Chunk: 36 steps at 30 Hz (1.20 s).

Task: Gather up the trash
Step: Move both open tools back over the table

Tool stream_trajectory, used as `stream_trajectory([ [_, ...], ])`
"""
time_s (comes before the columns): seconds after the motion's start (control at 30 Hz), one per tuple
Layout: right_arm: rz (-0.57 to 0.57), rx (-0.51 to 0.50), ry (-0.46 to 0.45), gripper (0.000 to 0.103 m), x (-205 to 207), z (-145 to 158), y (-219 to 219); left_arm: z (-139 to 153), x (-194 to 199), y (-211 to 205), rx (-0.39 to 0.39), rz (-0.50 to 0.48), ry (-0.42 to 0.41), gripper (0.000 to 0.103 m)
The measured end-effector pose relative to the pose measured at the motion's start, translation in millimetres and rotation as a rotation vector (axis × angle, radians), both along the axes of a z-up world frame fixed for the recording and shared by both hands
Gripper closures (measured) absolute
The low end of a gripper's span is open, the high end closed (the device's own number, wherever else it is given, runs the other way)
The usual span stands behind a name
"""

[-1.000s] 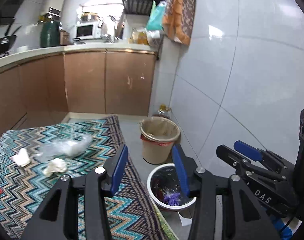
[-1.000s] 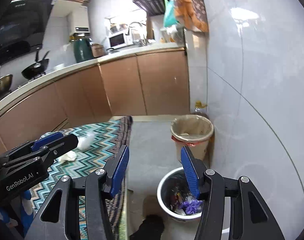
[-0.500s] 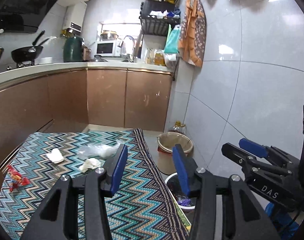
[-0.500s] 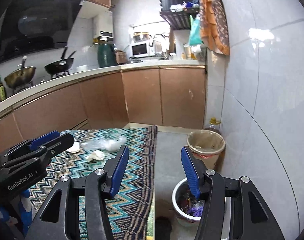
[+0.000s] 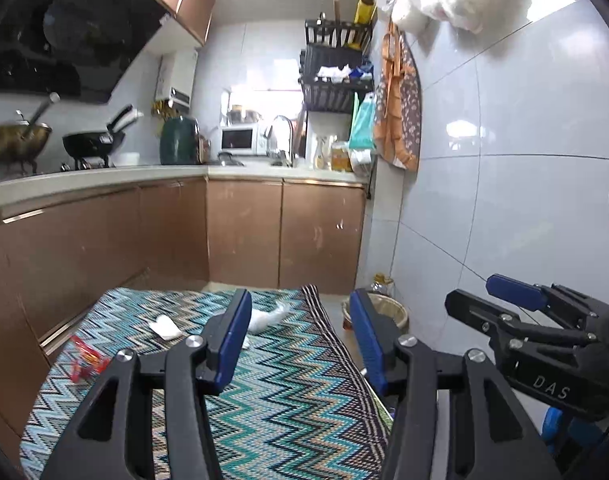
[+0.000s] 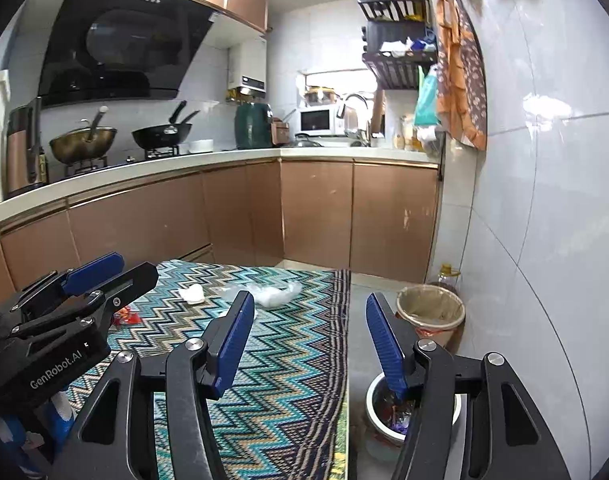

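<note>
While both grippers' jaws are opening with nothing between them, the left gripper [image 5: 300, 332] and right gripper [image 6: 308, 336] face the worktop [image 6: 288, 364]. Crumpled plastic bag [image 6: 276, 294], at twelve o'clock, looks light and soft; pinch its bunched middle.

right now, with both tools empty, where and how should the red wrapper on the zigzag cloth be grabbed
Probably across the crumpled middle of the red wrapper, coming down from above. It lies flat and low on the zigzag cloth near its left edge, so a side approach would likely snag fabric. The left tool is nearer; its jaws are opening with nothing between them. Pinch a raised crease, though blur hides exact folds.
</note>
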State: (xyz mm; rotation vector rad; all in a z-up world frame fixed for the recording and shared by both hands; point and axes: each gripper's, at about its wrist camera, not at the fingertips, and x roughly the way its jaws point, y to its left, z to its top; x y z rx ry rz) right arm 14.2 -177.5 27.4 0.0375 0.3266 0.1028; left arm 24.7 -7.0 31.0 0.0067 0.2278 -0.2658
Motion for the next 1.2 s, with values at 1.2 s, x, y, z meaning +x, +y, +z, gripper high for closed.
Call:
stream_trajectory([
  [1.2,0.093,-0.021,0.032,0.0,14,-30,43,-41,-12,57,-0.016,0.263,-0.062,0.037],
])
